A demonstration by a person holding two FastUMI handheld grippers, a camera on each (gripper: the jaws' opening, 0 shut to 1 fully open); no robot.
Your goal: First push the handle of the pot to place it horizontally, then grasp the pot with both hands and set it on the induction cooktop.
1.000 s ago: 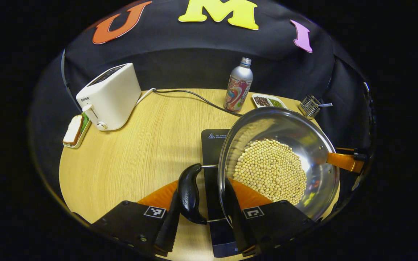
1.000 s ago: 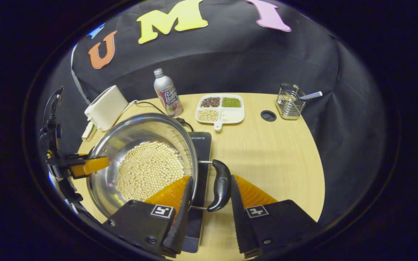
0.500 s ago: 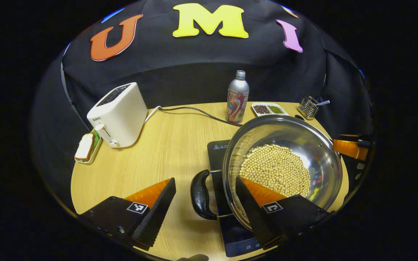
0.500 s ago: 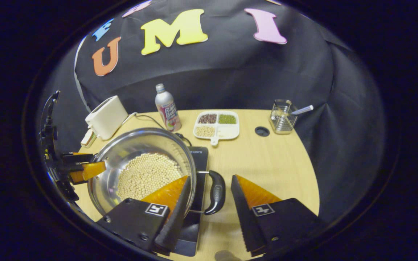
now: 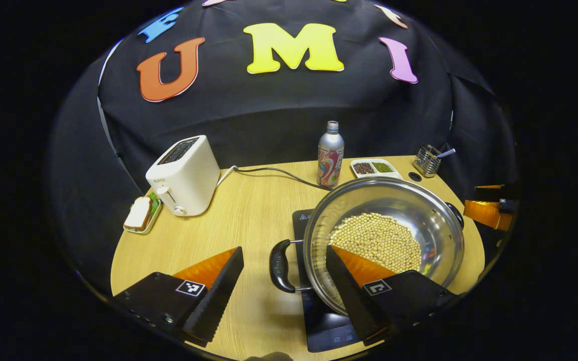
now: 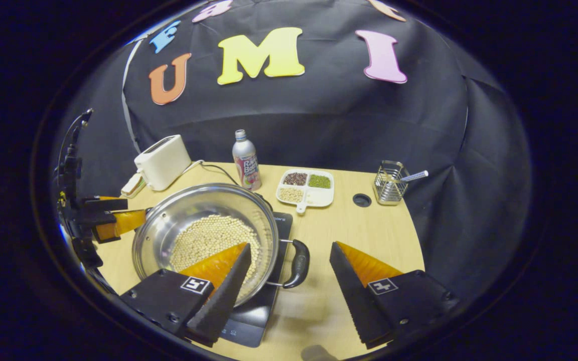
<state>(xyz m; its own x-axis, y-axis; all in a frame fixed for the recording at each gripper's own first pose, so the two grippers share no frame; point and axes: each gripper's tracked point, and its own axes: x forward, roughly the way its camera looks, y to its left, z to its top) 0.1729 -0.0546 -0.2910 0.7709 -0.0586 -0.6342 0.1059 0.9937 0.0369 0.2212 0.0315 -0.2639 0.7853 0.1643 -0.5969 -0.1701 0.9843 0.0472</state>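
The steel pot [image 5: 394, 195] with soybeans [image 5: 374, 238] in it sits on the black induction cooktop [image 5: 329, 331]. Its two black handles lie level, one to each side. In the left gripper view, my left gripper [image 5: 284, 249] is open, with one handle [image 5: 279, 265] lying loose between the fingers, touching neither. In the right gripper view, the pot [image 6: 193, 205] rests on the cooktop [image 6: 249, 318]. My right gripper [image 6: 289, 248] is open there around the other handle [image 6: 299, 263], also clear of it. The left gripper [image 6: 113, 223] shows beyond the pot.
On the round wooden table stand a white toaster [image 5: 184, 173] with its cable [image 5: 269, 171], bread on a small plate [image 5: 138, 213], a bottle [image 5: 330, 155], a divided tray of beans [image 6: 305, 188] and a wire holder [image 6: 390, 183]. A round hole [image 6: 362, 200] is beside the holder.
Both grippers were closed around the pot's handles a second ago. They have opened, let go and drawn back. The pot has come down onto the cooktop.
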